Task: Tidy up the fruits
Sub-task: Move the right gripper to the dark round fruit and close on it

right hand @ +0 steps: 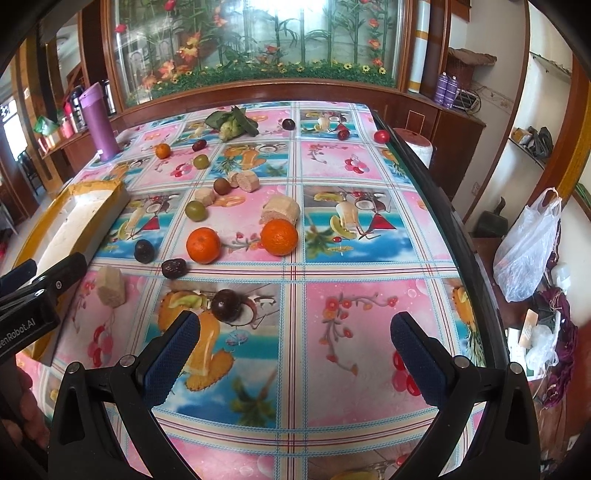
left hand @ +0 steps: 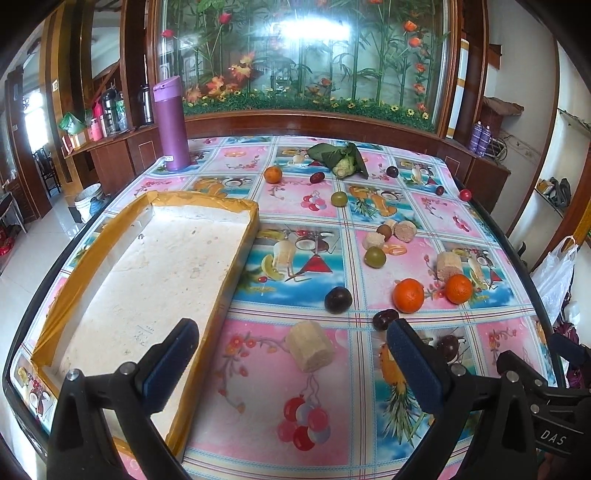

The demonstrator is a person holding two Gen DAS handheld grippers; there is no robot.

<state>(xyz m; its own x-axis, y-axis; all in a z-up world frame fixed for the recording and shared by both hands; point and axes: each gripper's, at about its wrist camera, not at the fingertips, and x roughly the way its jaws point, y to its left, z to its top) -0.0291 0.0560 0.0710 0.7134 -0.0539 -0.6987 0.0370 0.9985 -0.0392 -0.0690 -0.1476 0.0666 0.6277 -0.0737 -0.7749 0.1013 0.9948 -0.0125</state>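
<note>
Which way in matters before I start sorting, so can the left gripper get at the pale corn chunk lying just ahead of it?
Probably yes. The left gripper is open and holds nothing, and the corn chunk lies on bare tablecloth between its fingers' line. The foam tray sits off to its left, apart.

Bright daylight, white glare on the glass panel [left hand: 306, 29], strong fisheye bending, dark vignetted corners, sharp focus
</note>
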